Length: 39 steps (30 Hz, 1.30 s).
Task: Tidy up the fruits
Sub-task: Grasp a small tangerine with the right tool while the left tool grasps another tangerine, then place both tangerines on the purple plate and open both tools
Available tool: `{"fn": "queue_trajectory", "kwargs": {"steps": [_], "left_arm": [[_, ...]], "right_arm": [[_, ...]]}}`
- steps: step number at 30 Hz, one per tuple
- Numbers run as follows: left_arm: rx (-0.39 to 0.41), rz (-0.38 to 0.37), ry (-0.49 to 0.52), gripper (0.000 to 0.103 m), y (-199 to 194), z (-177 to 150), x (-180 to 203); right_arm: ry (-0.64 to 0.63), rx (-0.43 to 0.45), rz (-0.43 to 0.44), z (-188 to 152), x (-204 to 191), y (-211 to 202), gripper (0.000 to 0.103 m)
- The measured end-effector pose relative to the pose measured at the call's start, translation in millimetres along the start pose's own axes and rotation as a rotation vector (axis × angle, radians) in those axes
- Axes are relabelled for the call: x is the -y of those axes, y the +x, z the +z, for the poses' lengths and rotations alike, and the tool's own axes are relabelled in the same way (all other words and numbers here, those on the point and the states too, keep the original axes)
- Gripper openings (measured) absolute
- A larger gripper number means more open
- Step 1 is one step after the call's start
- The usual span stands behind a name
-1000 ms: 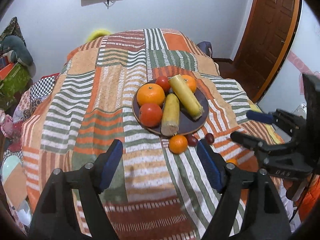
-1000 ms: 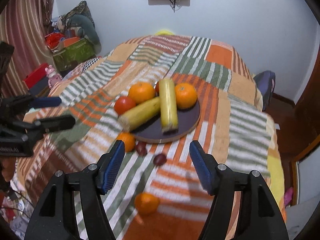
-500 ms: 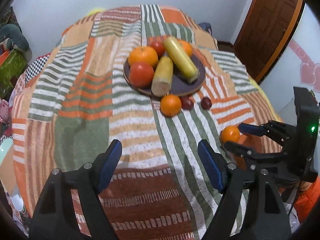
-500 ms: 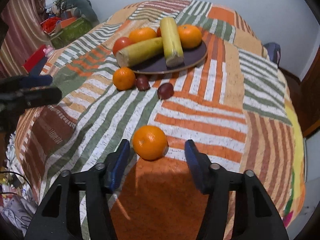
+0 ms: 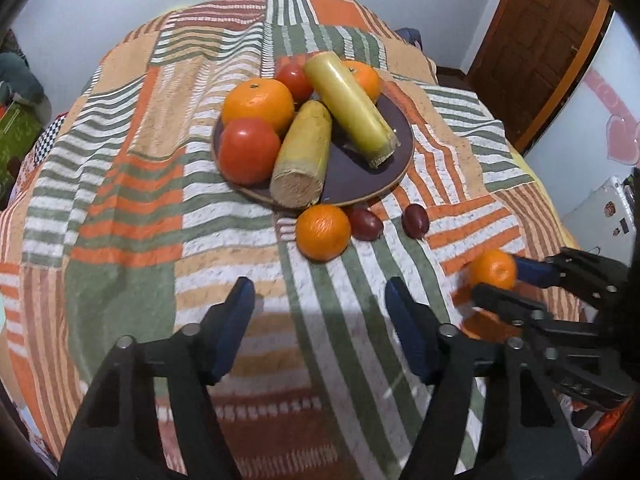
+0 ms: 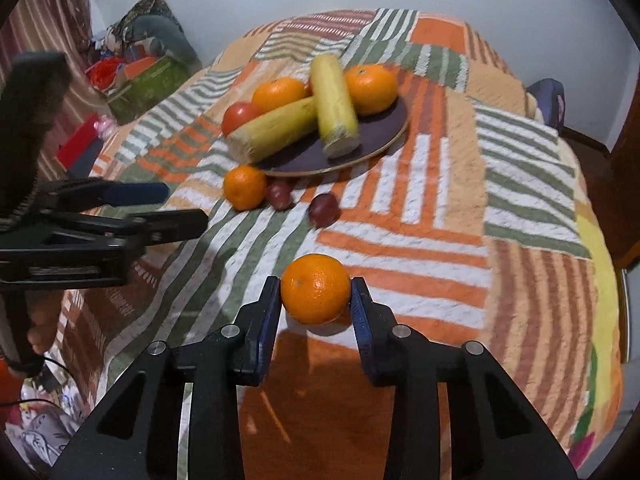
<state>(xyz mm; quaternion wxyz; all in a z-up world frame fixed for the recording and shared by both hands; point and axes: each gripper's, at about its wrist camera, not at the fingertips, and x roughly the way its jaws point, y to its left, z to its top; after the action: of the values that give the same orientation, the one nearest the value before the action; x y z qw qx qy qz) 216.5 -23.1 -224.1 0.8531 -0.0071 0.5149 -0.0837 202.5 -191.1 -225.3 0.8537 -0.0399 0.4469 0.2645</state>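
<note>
A dark round plate (image 5: 360, 184) (image 6: 384, 136) on the striped quilt holds two oranges, two tomatoes and two yellow corn cobs (image 5: 348, 108). In front of it lie a loose orange (image 5: 323, 232) (image 6: 245, 187) and two dark red plums (image 5: 416, 221) (image 6: 324, 209). My right gripper (image 6: 316, 300) is shut on another orange (image 6: 315, 289) (image 5: 492, 269), held just above the quilt. My left gripper (image 5: 320, 304) is open and empty, hovering over the quilt short of the loose orange; it also shows in the right wrist view (image 6: 160, 208).
The quilt-covered bed (image 5: 120, 200) drops off at its edges. A wooden door (image 5: 536, 40) stands at the right. Boxes and clutter (image 6: 140, 76) lie on the floor to the left, and white walls stand behind the bed.
My right gripper has moved down to the nearest orange and closed on it. My left gripper has moved forward toward the plate and stays open.
</note>
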Motion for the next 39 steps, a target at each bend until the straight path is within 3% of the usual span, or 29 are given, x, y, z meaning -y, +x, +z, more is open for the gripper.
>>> {"fn": "queue_trajectory", "kwargs": {"steps": [7, 14, 18, 28, 39], "left_arm": [[-0.017, -0.001, 0.012, 0.053, 26.8, 19.0, 6.9], [-0.020, -0.009, -0.003, 0.049, 40.9, 23.9, 5.7], [-0.002, 0.009, 0.003, 0.037, 37.3, 23.7, 5.9], [0.024, -0.013, -0.007, 0.037, 17.5, 20.0, 4.4], [0.092, -0.055, 0.008, 0.037, 1.5, 46.3, 24.3]], "right_arm": [[0.033, 0.026, -0.011, 5.6, 17.6, -6.0, 0.032], [0.038, 0.028, -0.004, 10.3, 23.9, -1.5, 0.032], [0.041, 0.027, -0.002, 11.4, 24.2, 0.1, 0.032], [0.033, 0.059, -0.013, 21.5, 26.3, -7.3, 0.032], [0.008, 0.117, -0.035, 54.6, 33.4, -7.0, 0.032]]}}
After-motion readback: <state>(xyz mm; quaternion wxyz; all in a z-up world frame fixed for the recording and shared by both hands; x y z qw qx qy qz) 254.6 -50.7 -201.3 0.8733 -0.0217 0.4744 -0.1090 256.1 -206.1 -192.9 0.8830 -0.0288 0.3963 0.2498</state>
